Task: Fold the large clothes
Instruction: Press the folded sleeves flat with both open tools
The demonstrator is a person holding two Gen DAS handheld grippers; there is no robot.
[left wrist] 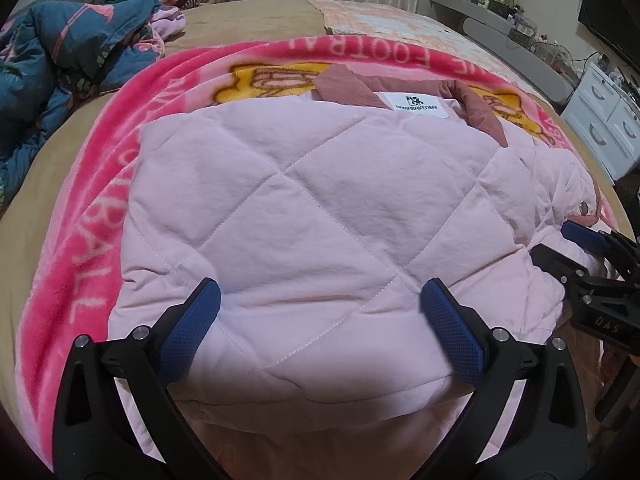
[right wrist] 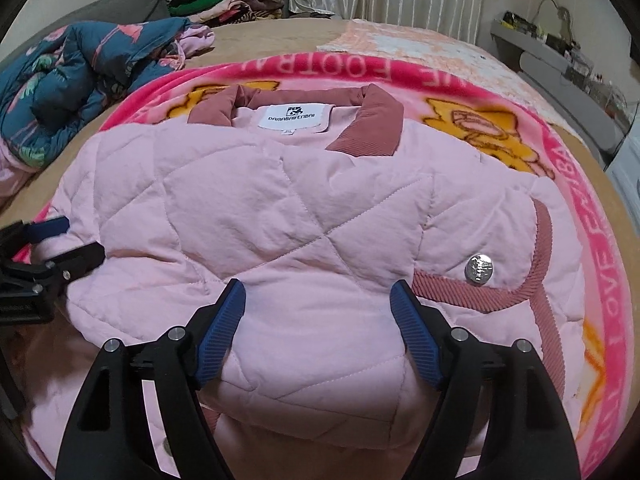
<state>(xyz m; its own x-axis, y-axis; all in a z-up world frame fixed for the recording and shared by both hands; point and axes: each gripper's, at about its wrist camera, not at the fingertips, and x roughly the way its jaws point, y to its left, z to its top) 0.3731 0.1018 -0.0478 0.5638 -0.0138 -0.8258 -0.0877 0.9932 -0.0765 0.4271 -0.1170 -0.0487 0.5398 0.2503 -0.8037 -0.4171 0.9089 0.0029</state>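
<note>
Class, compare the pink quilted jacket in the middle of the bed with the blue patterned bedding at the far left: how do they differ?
The pink quilted jacket is plain pale pink with a dusty-rose collar; the blue patterned bedding is dark teal with pink shapes. The jacket lies flat and folded on the pink blanket; the bedding sits crumpled in a heap on the tan bedcover. Both look padded.

To your left the tan bedsheet (right wrist: 256, 42) lies bare up to a crumpled blue floral quilt (right wrist: 80, 80); stacked folded clothes (right wrist: 228, 0) block the far edge, and grey cluttered shelves (right wrist: 560, 56) crowd the bed's right side.
</note>
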